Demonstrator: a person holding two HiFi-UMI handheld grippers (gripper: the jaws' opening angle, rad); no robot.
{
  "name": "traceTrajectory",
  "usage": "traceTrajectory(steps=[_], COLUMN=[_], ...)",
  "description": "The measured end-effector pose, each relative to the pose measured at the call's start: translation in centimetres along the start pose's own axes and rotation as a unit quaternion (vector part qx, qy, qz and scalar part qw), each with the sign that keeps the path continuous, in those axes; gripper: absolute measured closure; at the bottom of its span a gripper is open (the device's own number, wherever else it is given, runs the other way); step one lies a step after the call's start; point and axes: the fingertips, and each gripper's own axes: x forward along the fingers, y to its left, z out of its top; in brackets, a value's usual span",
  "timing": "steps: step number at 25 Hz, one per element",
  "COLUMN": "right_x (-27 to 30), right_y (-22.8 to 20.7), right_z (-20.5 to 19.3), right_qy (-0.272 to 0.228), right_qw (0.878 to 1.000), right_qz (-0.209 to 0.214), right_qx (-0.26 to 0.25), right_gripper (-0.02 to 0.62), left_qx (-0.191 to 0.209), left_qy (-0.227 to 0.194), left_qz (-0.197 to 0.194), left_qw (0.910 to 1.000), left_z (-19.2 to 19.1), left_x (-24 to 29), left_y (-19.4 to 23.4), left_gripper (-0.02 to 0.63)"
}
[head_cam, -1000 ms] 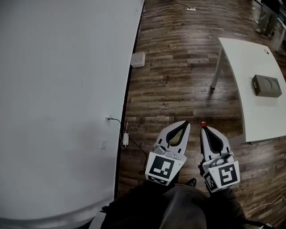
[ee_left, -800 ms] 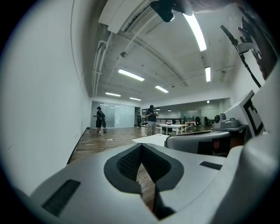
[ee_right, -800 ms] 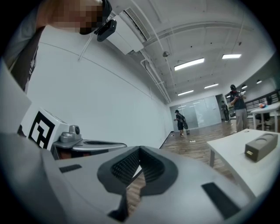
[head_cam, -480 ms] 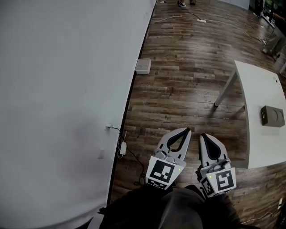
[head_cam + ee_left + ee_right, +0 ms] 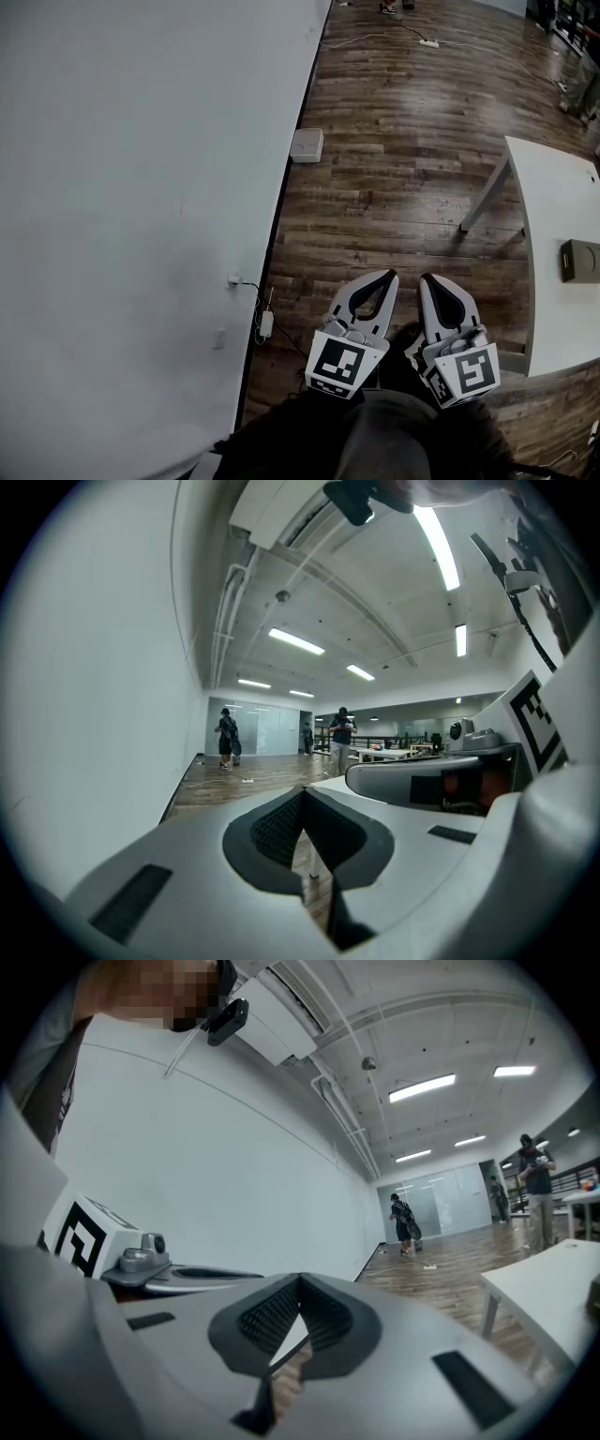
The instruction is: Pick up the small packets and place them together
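A white wall (image 5: 141, 234) takes the largest share of the head view, filling it from 7 round to 12 o'clock. Next comes the dark plank floor (image 5: 394, 187), spreading from the centre out to 12 and 2 o'clock. A white counter (image 5: 553, 206) cuts in at 3 o'clock, with one leg (image 5: 485, 197) slanting down to the floor from its upper corner. The person's dark clothing (image 5: 375, 441) fills 6 o'clock.

Just above it the two grippers are held side by side, close but apart, both pointing toward 12 o'clock. The left gripper (image 5: 390, 273) is at 6 and the right gripper (image 5: 427, 277) at 5. Each carries its marker cube (image 5: 339, 356) nearest the body.

In the left gripper view the left gripper's (image 5: 301, 791) fingers (image 5: 178, 855) meet at their tips with nothing between them; only floor shows through the slot behind. The right gripper's (image 5: 299, 1279) fingers (image 5: 422, 1335) are pressed together the same way, empty.

Smaller things follow:
- A flat olive-grey box (image 5: 581, 261) lies on the counter at 3 o'clock, partly cut by the frame edge.
- A square white box (image 5: 307, 145) sits on the floor at 12, against the foot of the wall.
- A power strip (image 5: 428, 43) with its cable lies at 1 o'clock.
- A plug adapter (image 5: 266, 323) lies at 7, on a cable from a wall socket (image 5: 232, 279).
- Far down the room in the left gripper view, two people (image 5: 226, 738) stand close to centre.

The small packets are in none of the three views.
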Motion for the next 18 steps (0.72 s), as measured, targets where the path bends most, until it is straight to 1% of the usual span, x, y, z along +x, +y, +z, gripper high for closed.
traceTrajectory(steps=[6, 10, 14, 18], right_x=[4.2, 6.2, 7.6, 8.1], right_y=[-5.1, -9.3, -14.4, -19.6], right_z=[1.3, 1.0, 0.8, 1.7], right_qy=[-0.008, -0.001, 0.006, 0.001], right_qw=[1.0, 1.0, 0.999, 0.997], right_qz=[-0.003, -0.013, -0.031, -0.069], right_qx=[0.002, 0.011, 0.017, 0.022], right_gripper=[0.591, 0.591, 0.591, 0.591], left_qx=[0.01, 0.011, 0.009, 0.015], left_qy=[0.001, 0.011, 0.021, 0.021], left_qz=[-0.003, -0.013, -0.033, -0.073], left_qw=[0.9999, 0.9998, 0.9992, 0.997], left_z=[1.1, 1.0, 0.8, 1.8], left_x=[5.9, 10.6, 16.2, 21.4], left_y=[1.9, 2.5, 2.0, 0.7], left_gripper=[0.603, 0.603, 0.603, 0.603])
